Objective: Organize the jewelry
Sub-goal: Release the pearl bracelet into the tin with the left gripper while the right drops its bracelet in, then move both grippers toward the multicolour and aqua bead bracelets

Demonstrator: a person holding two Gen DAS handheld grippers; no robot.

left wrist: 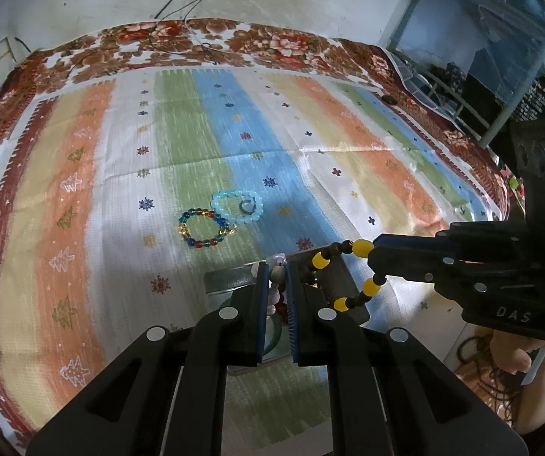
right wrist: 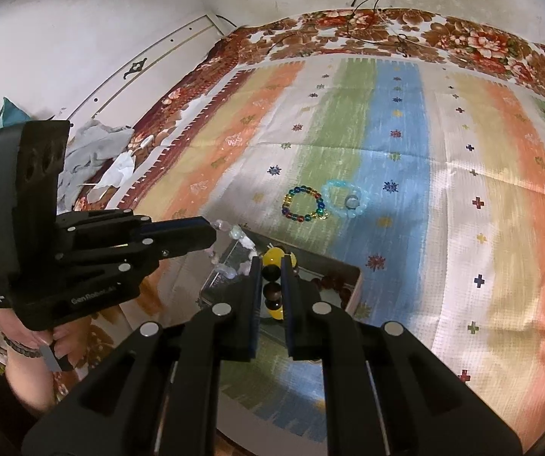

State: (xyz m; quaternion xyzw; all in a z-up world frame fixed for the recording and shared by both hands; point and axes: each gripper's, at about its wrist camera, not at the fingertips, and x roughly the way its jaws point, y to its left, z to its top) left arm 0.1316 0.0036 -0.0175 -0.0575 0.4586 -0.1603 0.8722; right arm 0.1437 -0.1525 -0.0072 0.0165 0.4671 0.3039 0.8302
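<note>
My left gripper (left wrist: 277, 266) is shut on a pale crystal bead bracelet (left wrist: 275, 271) above a grey metal box (left wrist: 343, 283). My right gripper (right wrist: 271, 262) is shut on a yellow-and-brown bead bracelet (right wrist: 272, 279), seen from the left wrist (left wrist: 348, 273) hanging over the same box (right wrist: 344, 277). The left gripper shows in the right view (right wrist: 211, 231) holding the pale bracelet (right wrist: 234, 233). On the cloth farther off lie a multicolour bead bracelet (left wrist: 204, 228) (right wrist: 303, 205), a light blue bead bracelet (left wrist: 238, 205) (right wrist: 344, 199) and a small ring inside it (left wrist: 247, 207) (right wrist: 351, 201).
A striped cloth (left wrist: 310, 144) covers a floral blanket (left wrist: 196, 38) on a bed against a white wall. A blue metal frame (left wrist: 474, 49) stands at the right. Crumpled grey and white cloths (right wrist: 97, 152) lie at the bed's left edge. A green ring lies in the box (left wrist: 274, 336).
</note>
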